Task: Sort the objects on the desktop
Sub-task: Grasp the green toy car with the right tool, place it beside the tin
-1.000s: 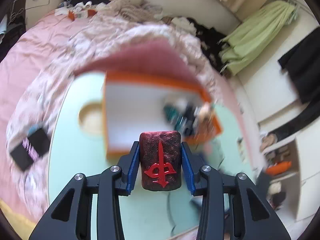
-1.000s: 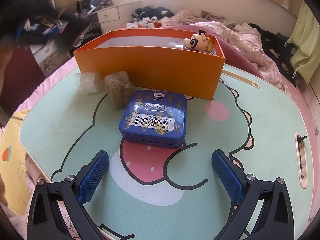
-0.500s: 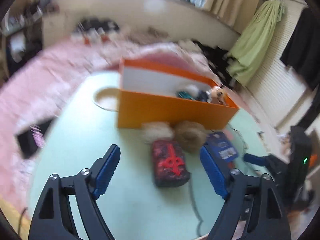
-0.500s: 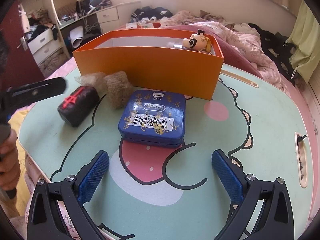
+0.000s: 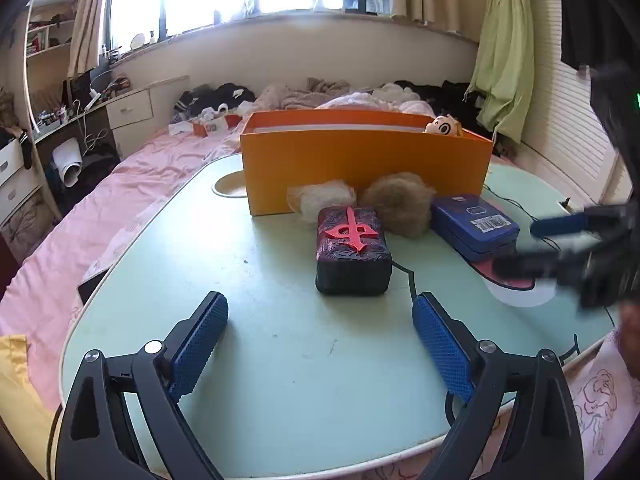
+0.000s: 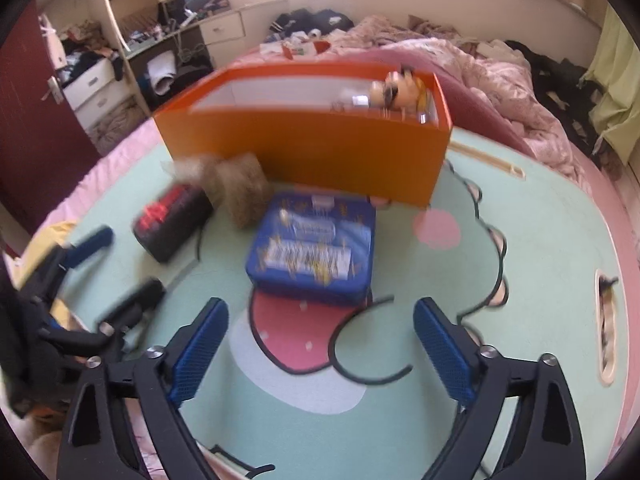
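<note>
At centre frame, the dark block [image 5: 353,254] had a matt, embossed surface with a raised red plastic emblem. Behind it, two puffs [image 5: 398,203] looked fuzzy and fibrous against the smooth, matt orange cardboard box [image 5: 366,160]. The blue tin [image 5: 474,225], right of centre, was glossy, and the green tabletop [image 5: 256,320] smooth, faintly scuffed.

Orange box [image 5: 366,160]; blue tin [image 5: 474,224]; dark block [image 5: 352,252], red emblem

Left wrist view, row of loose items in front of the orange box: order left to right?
pale fluffy ball → dark block with the red symbol → brown fluffy ball → blue tin
</note>
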A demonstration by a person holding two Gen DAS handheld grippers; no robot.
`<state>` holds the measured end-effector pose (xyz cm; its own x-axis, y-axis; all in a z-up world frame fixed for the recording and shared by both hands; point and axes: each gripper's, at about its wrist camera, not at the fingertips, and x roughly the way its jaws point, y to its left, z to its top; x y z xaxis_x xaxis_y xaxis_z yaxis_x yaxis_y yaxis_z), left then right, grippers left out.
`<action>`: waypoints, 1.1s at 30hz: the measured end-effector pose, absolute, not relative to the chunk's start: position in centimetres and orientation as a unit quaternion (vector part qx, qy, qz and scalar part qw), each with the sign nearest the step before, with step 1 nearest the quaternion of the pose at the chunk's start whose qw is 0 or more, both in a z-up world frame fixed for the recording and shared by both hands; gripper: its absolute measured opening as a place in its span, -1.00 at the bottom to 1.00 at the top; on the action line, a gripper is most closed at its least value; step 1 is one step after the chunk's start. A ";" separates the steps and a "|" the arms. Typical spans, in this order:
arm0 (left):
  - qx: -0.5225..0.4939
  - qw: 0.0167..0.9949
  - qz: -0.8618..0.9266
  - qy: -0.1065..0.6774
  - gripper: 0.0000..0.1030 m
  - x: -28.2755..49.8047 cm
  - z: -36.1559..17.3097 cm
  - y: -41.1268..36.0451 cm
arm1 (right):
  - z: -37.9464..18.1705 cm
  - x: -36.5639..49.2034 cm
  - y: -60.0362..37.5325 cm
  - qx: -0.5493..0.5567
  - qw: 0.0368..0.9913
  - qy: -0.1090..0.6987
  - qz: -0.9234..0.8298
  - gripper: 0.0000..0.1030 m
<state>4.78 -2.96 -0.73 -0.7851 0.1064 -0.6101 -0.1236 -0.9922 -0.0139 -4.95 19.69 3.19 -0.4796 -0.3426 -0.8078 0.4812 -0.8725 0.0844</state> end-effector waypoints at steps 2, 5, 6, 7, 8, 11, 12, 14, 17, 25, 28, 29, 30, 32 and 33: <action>-0.313 0.060 0.948 0.014 0.82 4.8 -0.9 -2.9 | 5.7 -5.9 19.4 0.433 0.257 0.076 -0.860 0.81; -0.309 0.060 0.949 0.014 0.82 4.8 -1.0 -2.8 | 9.5 -7.9 17.9 0.413 0.277 0.081 -0.864 0.73; -0.308 0.060 0.949 0.014 0.82 4.7 -1.0 -2.8 | 10.6 -9.0 17.1 0.414 0.284 0.083 -0.861 0.55; -0.308 0.060 0.949 0.014 0.82 4.9 -1.1 -2.8 | 11.6 -10.9 15.9 0.426 0.290 0.083 -0.853 0.26; -0.307 0.060 0.950 0.014 0.82 5.0 -1.1 -2.7 | 11.8 -12.2 15.3 0.439 0.291 0.083 -0.846 -0.04; -0.307 0.060 0.950 0.014 0.83 4.9 -1.1 -2.7 | 10.7 -17.1 12.1 0.505 0.268 0.098 -0.815 -0.33; -0.306 0.060 0.950 0.014 0.83 5.0 -1.2 -2.7 | 9.5 -18.8 10.8 0.530 0.251 0.112 -0.802 -0.35; -0.305 0.061 0.950 0.014 0.83 5.0 -1.2 -2.7 | 7.7 -20.8 9.4 0.553 0.219 0.143 -0.791 -0.35; -0.303 0.062 0.951 0.013 0.83 5.0 -1.2 -2.7 | 5.4 -22.6 8.3 0.578 0.182 0.164 -0.778 -0.35; -0.301 0.063 0.951 0.011 0.83 5.1 -1.3 -2.7 | 1.2 -23.2 6.5 0.601 0.138 0.265 -0.741 -0.38; -0.301 0.064 0.952 0.010 0.83 5.1 -1.3 -2.6 | 1.3 -22.4 6.0 0.595 0.148 0.277 -0.740 -0.56; -0.301 0.064 0.951 0.010 0.83 5.1 -1.3 -2.6 | 1.4 -22.2 6.0 0.591 0.150 0.280 -0.742 -0.56; -0.301 0.064 0.951 0.010 0.83 5.1 -1.3 -2.6 | 1.5 -22.1 6.1 0.589 0.154 0.274 -0.744 -0.56; -0.301 0.063 0.952 0.010 0.83 5.2 -1.3 -2.6 | 2.4 -22.0 6.6 0.579 0.168 0.248 -0.759 -0.57; -0.301 0.064 0.952 0.010 0.83 5.2 -1.3 -2.6 | 3.1 -21.8 6.6 0.561 0.175 0.237 -0.773 -0.57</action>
